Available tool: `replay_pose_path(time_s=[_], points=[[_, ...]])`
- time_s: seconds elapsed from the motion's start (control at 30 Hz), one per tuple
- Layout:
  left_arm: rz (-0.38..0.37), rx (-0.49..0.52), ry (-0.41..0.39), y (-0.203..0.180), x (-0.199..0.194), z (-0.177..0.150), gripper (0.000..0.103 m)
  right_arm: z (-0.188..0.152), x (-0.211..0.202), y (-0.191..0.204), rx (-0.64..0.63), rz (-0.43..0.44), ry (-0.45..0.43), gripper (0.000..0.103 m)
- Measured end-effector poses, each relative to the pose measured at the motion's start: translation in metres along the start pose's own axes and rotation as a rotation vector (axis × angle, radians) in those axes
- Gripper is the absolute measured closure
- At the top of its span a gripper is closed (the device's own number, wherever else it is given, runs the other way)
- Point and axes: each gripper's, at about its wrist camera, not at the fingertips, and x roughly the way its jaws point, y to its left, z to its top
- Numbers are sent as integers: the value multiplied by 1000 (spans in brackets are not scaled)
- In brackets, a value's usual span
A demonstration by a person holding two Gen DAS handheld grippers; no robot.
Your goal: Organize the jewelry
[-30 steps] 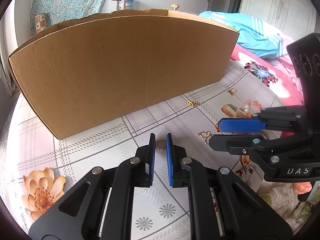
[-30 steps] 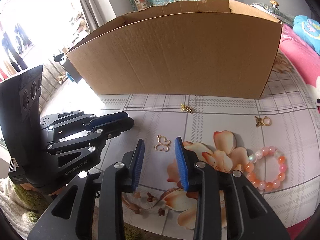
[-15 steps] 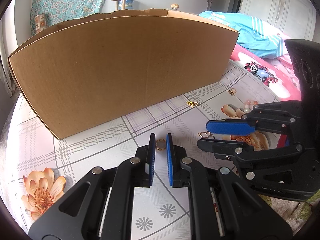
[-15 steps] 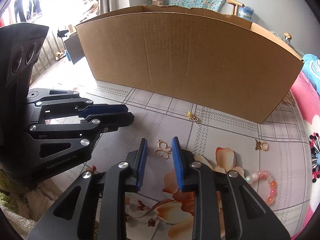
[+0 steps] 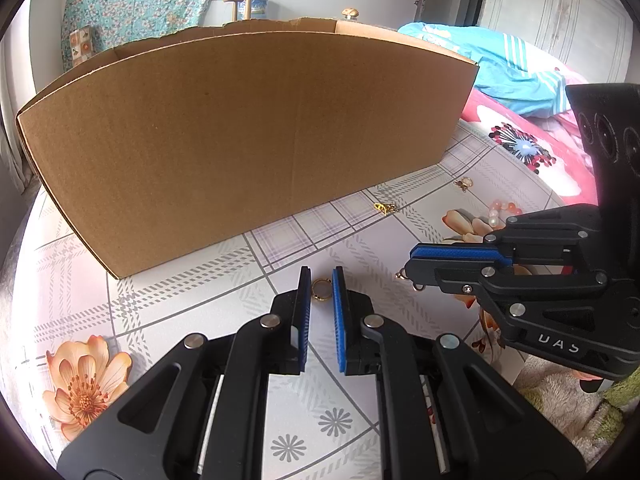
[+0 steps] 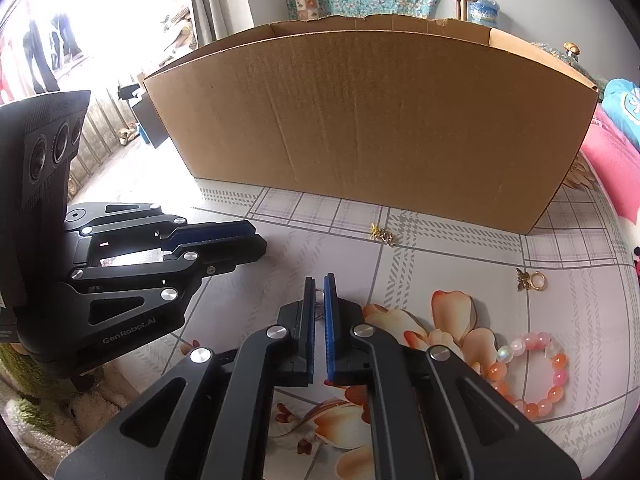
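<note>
My left gripper is nearly shut, with a small gold ring caught between its blue pads just over the tablecloth. From the right wrist view the left gripper shows side-on at the left. My right gripper has its jaws shut on a gold wire butterfly pendant, of which only thin loops show between the pads. In the left wrist view the right gripper sits low at the right, and the pendant's loops poke out under its tip.
A tall cardboard box stands close behind both grippers. A small gold charm, a gold bee charm with a ring and a pink-orange bead bracelet lie on the floral tablecloth. A pink bed borders the right side.
The right gripper's jaws have closed in on the butterfly pendant, which lay loose between them before. The left gripper and its ring have stayed put.
</note>
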Motion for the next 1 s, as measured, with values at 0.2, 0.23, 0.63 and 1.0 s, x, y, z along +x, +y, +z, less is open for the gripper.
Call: replay_pose_path(time_s=[0.2,0.23,0.63,1.0], points=[[15,16,4,-3,1,1,93,2,-18,-8,25,15,-17,96],[18,17,4,-4,2,1,93,3,-20,-10,29,10,-15,94],[-10,-21,-13,3,4,1,93,7,-14,10,-201,-34,71,76],[-85,-96,-18,16,4,1,93,26,13,15,-432,105,184,76]])
